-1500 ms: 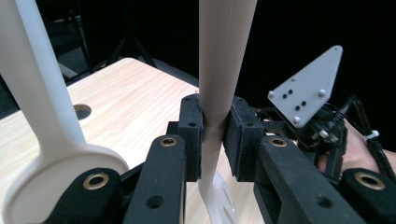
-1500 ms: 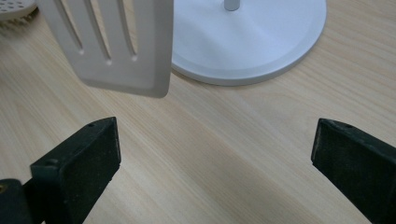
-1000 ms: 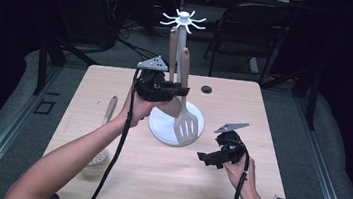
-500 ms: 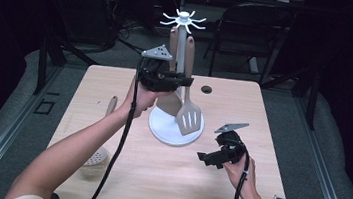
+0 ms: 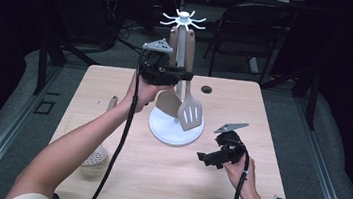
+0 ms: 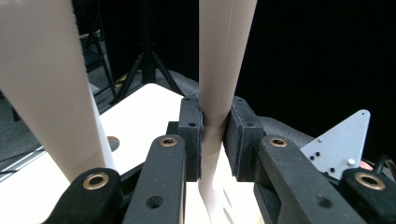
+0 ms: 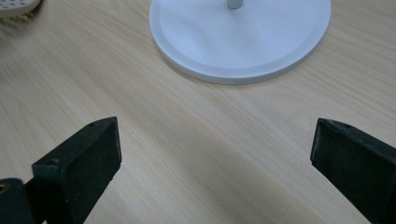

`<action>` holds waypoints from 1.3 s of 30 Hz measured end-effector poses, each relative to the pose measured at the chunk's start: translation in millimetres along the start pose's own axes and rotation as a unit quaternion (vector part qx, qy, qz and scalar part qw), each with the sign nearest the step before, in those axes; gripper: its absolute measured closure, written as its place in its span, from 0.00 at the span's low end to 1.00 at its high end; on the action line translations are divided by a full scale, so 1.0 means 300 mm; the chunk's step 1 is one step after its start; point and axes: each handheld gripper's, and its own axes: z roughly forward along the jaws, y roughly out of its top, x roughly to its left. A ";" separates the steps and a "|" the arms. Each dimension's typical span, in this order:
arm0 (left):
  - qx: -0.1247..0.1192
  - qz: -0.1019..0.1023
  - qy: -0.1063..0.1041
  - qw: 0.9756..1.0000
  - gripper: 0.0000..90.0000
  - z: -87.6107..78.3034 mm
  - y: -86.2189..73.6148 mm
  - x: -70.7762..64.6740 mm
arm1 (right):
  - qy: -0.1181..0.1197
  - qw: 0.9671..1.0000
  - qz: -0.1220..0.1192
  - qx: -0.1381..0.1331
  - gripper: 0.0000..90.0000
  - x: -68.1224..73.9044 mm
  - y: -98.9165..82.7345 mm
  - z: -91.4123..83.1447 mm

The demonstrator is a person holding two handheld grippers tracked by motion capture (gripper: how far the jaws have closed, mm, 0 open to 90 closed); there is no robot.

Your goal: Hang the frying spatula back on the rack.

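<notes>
1. Hanging step, likely: left gripper (image 5: 180,73) jaws clamped on beige slotted plastic spatula (image 5: 190,112) handle, held up beside white utensil rack (image 5: 175,129) pole.
2. Right gripper (image 5: 206,159) jaws wide apart, low over wooden table (image 5: 155,177).
3. Next: raise handle end to a top hook.

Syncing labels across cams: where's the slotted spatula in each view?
High view: slotted spatula hangs centre, over the white stand base, its handle clamped by the left hand-held gripper.
Left gripper view: its pale handle runs up the middle between the closed jaws.
Right gripper view: not in it.
Shared landmark: the white stand base, top of the right gripper view.
</notes>
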 end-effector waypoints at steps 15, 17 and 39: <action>0.005 -0.018 0.005 1.000 0.87 0.020 -0.002 0.026 | -0.002 1.000 -0.003 0.001 0.02 -0.001 0.000 0.001; 0.009 -0.020 0.009 1.000 0.87 0.022 -0.003 0.029 | -0.004 1.000 -0.004 0.002 0.02 -0.001 0.000 0.001; 0.016 0.004 0.069 0.997 0.86 0.030 -0.005 0.025 | -0.004 1.000 -0.006 0.002 0.02 -0.002 0.000 0.001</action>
